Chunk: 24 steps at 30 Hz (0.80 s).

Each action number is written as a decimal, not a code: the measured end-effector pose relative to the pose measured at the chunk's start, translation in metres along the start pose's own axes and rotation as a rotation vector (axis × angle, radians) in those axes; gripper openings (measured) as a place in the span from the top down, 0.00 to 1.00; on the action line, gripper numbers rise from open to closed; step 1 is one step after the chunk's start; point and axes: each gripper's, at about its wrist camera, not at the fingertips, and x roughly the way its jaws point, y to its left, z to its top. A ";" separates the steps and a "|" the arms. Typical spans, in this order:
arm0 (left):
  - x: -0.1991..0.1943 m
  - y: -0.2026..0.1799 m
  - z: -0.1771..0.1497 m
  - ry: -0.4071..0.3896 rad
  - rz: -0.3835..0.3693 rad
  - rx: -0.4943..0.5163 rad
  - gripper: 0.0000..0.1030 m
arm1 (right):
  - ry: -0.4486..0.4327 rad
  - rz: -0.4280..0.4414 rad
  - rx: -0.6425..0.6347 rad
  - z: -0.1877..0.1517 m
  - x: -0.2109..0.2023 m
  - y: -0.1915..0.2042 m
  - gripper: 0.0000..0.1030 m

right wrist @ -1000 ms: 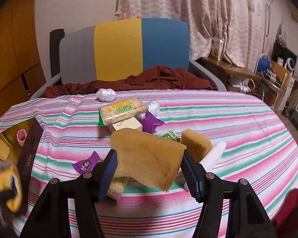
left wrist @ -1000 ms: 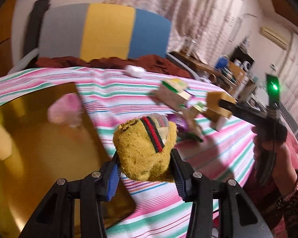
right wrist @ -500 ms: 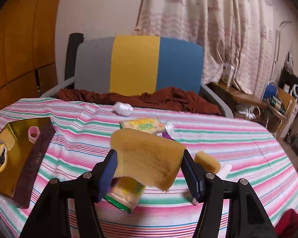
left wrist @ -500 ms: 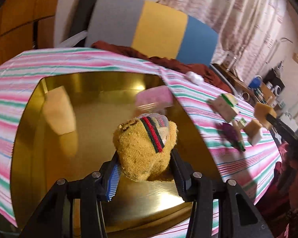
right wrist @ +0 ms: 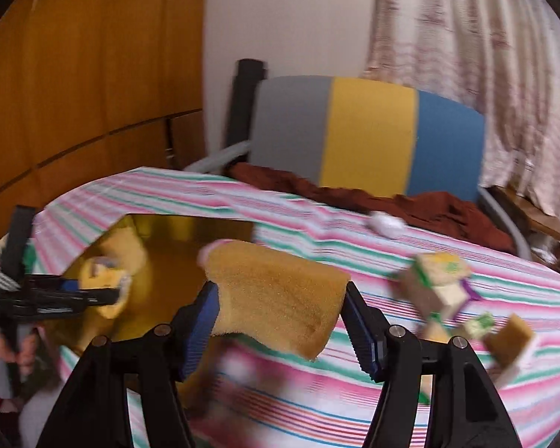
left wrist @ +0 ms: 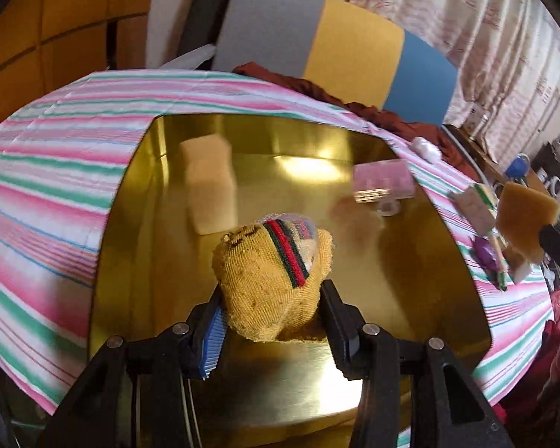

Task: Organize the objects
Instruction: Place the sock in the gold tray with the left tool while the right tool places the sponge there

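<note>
Done: gold box (left wrist: 130,224) contains pale sponge (left wrist: 211,190) and pink item (left wrist: 382,183).
Left gripper (left wrist: 272,321): clamped on yellow sock bundle (left wrist: 272,276), above box.
Right gripper (right wrist: 280,321): clamped on brown sponge (right wrist: 276,295).
Left: several items on striped tablecloth (right wrist: 392,392).

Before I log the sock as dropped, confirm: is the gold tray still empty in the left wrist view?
No: the gold tray already holds a pale sponge block and a pink packet.

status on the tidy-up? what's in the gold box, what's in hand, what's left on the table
Done: a pale sponge and a pink item already lie in the gold box.
In hand: the left tool grips a yellow knit bundle over the box; the right tool grips a tan sponge, above the tablecloth beside the box.
Left: snack packs, another sponge and a white wad on the striped cloth.
</note>
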 end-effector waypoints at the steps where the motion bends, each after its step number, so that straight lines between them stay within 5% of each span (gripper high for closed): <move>1: 0.001 0.004 0.000 0.003 0.004 -0.009 0.54 | 0.012 0.028 -0.003 0.001 0.006 0.010 0.36; 14: 0.001 0.008 0.004 0.026 0.068 -0.026 0.46 | 0.196 0.136 -0.011 -0.009 0.076 0.078 0.31; 24: -0.037 0.024 0.020 -0.097 0.088 -0.143 0.45 | 0.174 0.119 0.044 -0.011 0.076 0.072 0.13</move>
